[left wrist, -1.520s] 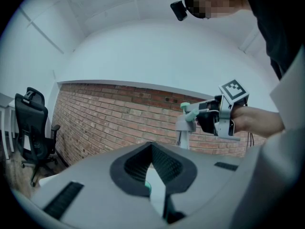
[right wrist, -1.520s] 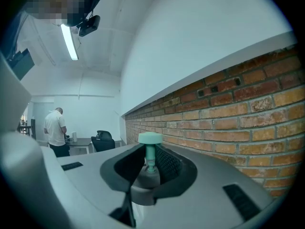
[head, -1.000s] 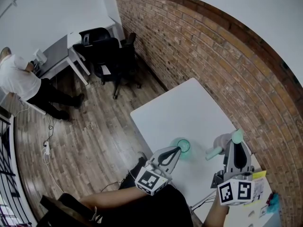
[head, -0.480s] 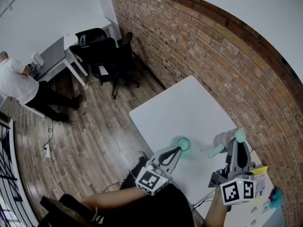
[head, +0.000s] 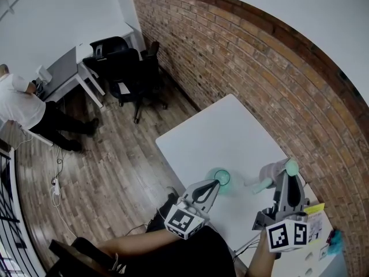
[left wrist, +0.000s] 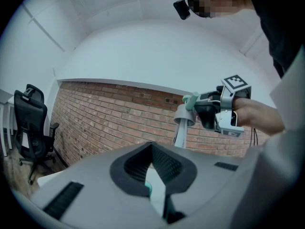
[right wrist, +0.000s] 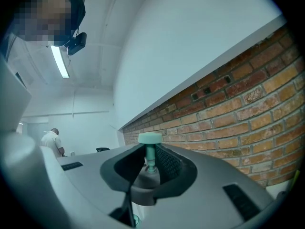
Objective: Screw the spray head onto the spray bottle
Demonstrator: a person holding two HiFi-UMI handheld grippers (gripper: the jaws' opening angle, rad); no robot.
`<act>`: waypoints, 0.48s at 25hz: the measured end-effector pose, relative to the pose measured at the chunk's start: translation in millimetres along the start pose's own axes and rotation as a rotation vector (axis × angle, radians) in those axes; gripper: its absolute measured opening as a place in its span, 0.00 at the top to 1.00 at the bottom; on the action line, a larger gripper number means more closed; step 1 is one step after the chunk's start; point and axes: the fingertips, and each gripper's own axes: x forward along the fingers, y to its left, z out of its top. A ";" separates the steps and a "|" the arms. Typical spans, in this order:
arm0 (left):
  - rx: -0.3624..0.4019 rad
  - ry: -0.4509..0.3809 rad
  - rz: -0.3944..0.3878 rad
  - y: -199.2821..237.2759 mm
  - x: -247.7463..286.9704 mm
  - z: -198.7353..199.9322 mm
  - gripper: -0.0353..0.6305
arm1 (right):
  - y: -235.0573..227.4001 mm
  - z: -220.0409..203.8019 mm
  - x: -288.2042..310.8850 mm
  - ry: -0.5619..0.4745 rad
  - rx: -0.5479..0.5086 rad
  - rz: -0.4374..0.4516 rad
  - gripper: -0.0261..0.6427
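A translucent green spray bottle (head: pixel 219 178) stands open-topped on the white table (head: pixel 230 133). My left gripper (head: pixel 217 182) is shut, its tips at the bottle's near side; whether they pinch it I cannot tell. A sliver of the bottle (left wrist: pixel 148 189) shows through its jaws. My right gripper (head: pixel 285 175) is shut on the spray head (head: pixel 271 172), a grey collar with a teal top (head: pixel 292 167) and a dip tube (head: pixel 258 184) slanting toward the bottle. The spray head (right wrist: pixel 150 156) sits between the right jaws. From the left gripper view the spray head (left wrist: pixel 185 112) hangs off to the right of the bottle, held by the right gripper (left wrist: pixel 209 111).
A brick wall (head: pixel 259 68) runs along the table's far side. Yellow paper (head: pixel 315 212) and small items lie at the table's right corner. Black office chairs (head: pixel 130 68) and a desk stand across the wooden floor, where a person (head: pixel 23 105) bends at the far left.
The right gripper has rolled slightly with the spray head, its tube shifting a little toward the bottle. The left gripper and bottle have stayed put.
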 end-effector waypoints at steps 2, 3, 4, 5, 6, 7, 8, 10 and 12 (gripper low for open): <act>0.001 0.000 -0.004 -1.2 0.9 -2.2 0.95 | -3.7 0.2 -0.7 0.001 -0.003 -0.018 0.86; 0.000 -0.001 -0.004 -1.0 1.5 -3.4 0.95 | -5.6 0.3 -0.9 -0.001 -0.006 -0.026 0.86; -0.001 0.000 -0.003 -0.5 1.8 -4.5 0.95 | -7.0 0.4 -1.1 -0.002 -0.007 -0.032 0.86; -0.003 0.003 -0.004 0.2 1.9 -5.2 0.95 | -8.0 0.6 -1.4 -0.004 -0.005 -0.037 0.86; -0.004 0.006 -0.003 0.9 2.0 -5.3 0.95 | -8.6 1.0 -1.7 -0.006 -0.002 -0.040 0.86; -0.005 0.008 -0.003 1.6 2.3 -5.3 0.95 | -9.1 1.8 -1.9 -0.009 0.001 -0.043 0.86; -0.005 0.010 -0.004 1.8 2.6 -5.6 0.95 | -9.5 2.9 -2.0 -0.013 0.002 -0.045 0.86; -0.004 0.013 -0.015 0.0 3.4 -6.8 0.95 | -9.9 6.3 -2.4 -0.024 0.002 -0.046 0.86; -0.010 0.016 -0.015 -0.8 3.6 -8.1 0.95 | -10.1 10.3 -2.9 -0.035 0.002 -0.046 0.86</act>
